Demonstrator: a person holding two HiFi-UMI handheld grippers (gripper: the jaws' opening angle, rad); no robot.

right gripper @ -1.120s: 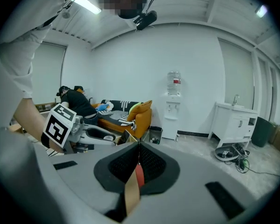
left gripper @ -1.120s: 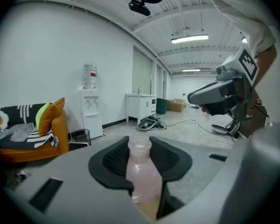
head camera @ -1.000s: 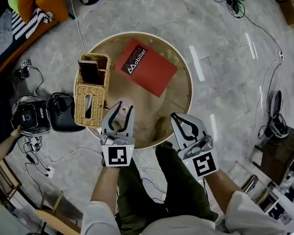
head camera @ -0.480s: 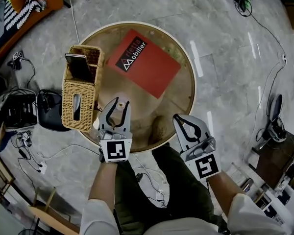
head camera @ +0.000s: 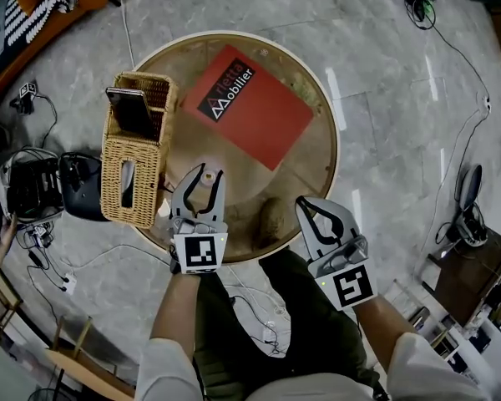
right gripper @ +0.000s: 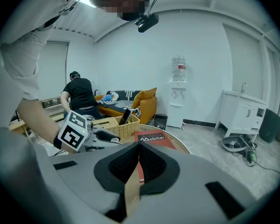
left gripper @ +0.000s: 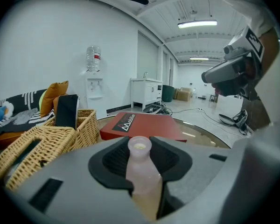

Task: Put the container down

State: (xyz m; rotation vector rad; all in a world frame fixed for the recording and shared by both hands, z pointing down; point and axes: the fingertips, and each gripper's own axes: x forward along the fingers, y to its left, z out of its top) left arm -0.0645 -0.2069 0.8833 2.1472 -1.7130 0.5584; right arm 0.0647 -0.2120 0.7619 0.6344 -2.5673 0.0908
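The container (left gripper: 143, 171) is a small, pale pink, translucent bottle with an open neck. It stands upright between the jaws of my left gripper (left gripper: 140, 146), which is shut on it. In the head view the left gripper (head camera: 202, 186) hovers over the near edge of the round wooden table (head camera: 317, 170), with the container (head camera: 203, 192) faintly visible between its fingers. My right gripper (head camera: 311, 211) is at the table's near right edge. Its pads meet in the right gripper view (right gripper: 138, 149), with nothing between them.
A red book (head camera: 255, 107) lies on the table's far half. A wicker basket (head camera: 134, 174) holding a dark phone (head camera: 127, 111) sits at the left edge. A brownish lump (head camera: 273, 217) rests near the front rim. Cables and bags (head camera: 42, 190) lie on the floor. A person in black (right gripper: 81, 97) stands behind.
The head view has shifted a little, so the table and basket sit slightly lower and further left. Both grippers keep their places, and the left one still grips the container.
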